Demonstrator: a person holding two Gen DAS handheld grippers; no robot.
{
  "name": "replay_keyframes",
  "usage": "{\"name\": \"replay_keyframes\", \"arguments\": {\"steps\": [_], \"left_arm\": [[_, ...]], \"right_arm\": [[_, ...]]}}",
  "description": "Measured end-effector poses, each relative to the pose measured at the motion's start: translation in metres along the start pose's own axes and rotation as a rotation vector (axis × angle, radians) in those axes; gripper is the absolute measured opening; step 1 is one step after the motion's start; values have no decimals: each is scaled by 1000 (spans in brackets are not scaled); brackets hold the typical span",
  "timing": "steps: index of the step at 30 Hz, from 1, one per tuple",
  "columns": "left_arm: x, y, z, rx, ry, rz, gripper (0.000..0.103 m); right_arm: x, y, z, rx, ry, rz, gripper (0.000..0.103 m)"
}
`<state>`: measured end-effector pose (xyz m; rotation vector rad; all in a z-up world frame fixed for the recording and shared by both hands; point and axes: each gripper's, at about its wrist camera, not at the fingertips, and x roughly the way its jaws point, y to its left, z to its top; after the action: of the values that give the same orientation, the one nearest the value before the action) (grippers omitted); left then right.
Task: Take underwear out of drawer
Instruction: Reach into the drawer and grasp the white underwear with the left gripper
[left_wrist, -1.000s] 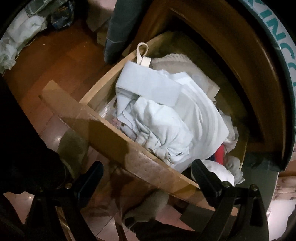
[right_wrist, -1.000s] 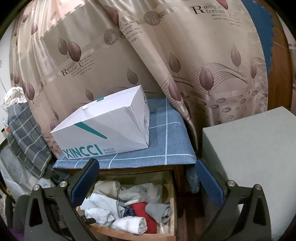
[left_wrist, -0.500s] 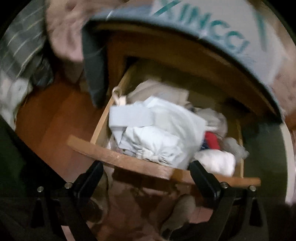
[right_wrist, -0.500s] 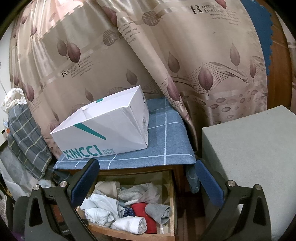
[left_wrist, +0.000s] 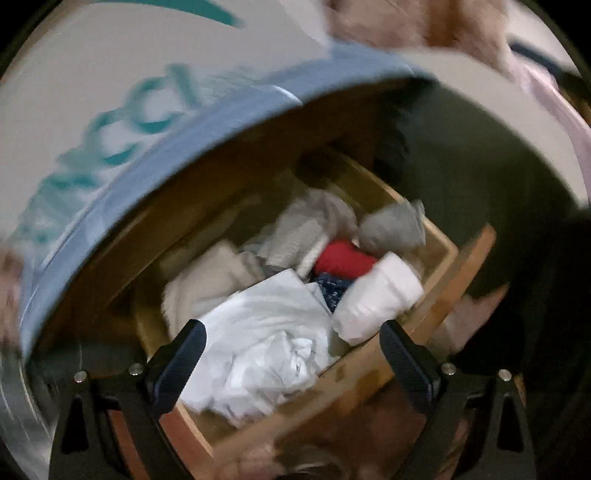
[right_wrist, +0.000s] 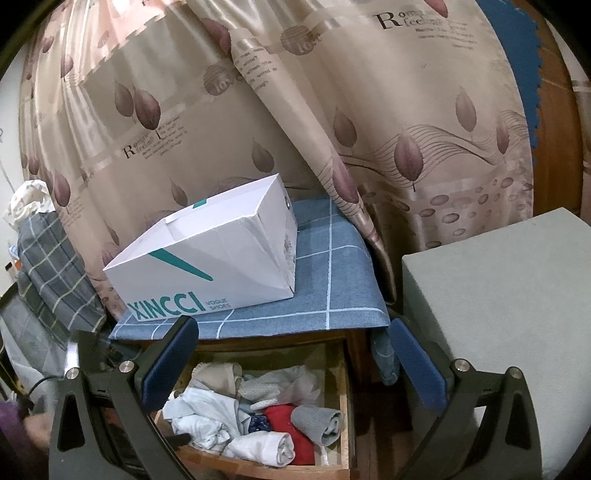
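The wooden drawer (right_wrist: 345, 402) stands pulled open and full of clothes; it also shows in the left wrist view (left_wrist: 439, 243). Inside lie a crumpled pale blue garment (left_wrist: 269, 332), a white roll (left_wrist: 380, 299), a red piece (left_wrist: 343, 258) and a grey roll (left_wrist: 395, 225). In the right wrist view I see the white roll (right_wrist: 262, 446), the red piece (right_wrist: 284, 417) and the grey roll (right_wrist: 317, 421). My left gripper (left_wrist: 291, 354) is open and empty just above the pale blue garment. My right gripper (right_wrist: 291, 362) is open and empty, held back above the drawer.
A white XINCCI shoe box (right_wrist: 207, 258) sits on the blue checked cloth (right_wrist: 332, 288) over the cabinet top. A leaf-patterned curtain (right_wrist: 295, 110) hangs behind. A grey cushion block (right_wrist: 509, 314) stands to the right, a plaid bundle (right_wrist: 48, 266) to the left.
My left gripper has swung round from the drawer's left front side and moved in over the clothes, closer to them. The right gripper has barely moved.
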<state>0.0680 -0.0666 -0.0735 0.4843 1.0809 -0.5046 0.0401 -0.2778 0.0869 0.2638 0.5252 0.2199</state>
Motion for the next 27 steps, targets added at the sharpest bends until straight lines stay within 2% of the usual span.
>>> {"name": "replay_keyframes", "arguments": {"steps": [2,4,9,12,14,18,20,22,23,25,27], "left_arm": [[14,8,7,37,16,-8,98],[24,14,10,101,33,-48,98],[49,28,11,204,91,-59,97],[61,23,3,327,86,-31,97],[68,19,-3,411,85,-41,97],[74,30,-1,404,77,-128,97],[79,36,0,394,82,-104,97],[95,40,-7,438,171,-65,97],[101,38,-16,485,190,-38,96],[95,35,-23,531,155,-42,87],[88,41,-18,465,157,-80,35]], "right_arm": [[-2,-3,0,14,-3,4,103],[-3,-6,0,25,-4,9,103],[-4,-12,1,51,-7,21,103],[-4,-13,1,55,-5,26,103],[-4,-13,0,56,-5,27,103],[-4,-15,0,68,1,33,103],[-3,-15,-1,70,4,33,103],[-3,-16,-1,73,7,34,103],[-2,-16,-1,75,8,34,103],[-1,-17,-1,78,13,34,103],[0,-17,-1,82,15,32,103]]}}
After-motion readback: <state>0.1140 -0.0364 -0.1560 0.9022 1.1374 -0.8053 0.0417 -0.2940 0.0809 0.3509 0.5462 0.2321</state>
